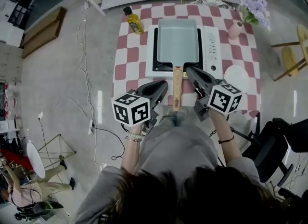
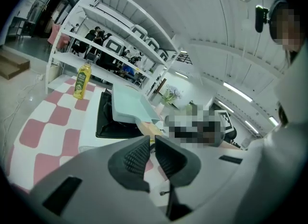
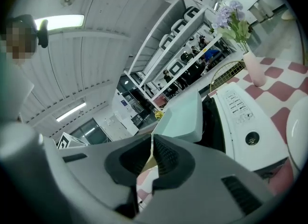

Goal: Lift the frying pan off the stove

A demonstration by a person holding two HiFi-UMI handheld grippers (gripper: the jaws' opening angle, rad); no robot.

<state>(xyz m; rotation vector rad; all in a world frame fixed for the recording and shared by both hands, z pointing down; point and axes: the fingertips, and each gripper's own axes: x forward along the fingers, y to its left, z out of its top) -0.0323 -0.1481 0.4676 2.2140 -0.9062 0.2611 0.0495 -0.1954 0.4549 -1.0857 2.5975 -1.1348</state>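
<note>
A pale teal rectangular frying pan sits on the white-and-black stove, its wooden handle pointing toward me. My left gripper is just left of the handle, shut with nothing in it. My right gripper is just right of the handle near the stove's front corner, also shut and empty. In the left gripper view the shut left gripper points at the pan and handle. In the right gripper view the shut right gripper sits before the pan.
The stove stands on a table with a pink-and-white checked cloth. An oil bottle is at the back left, a pink vase with flowers at the back right, and a white plate is right of the stove.
</note>
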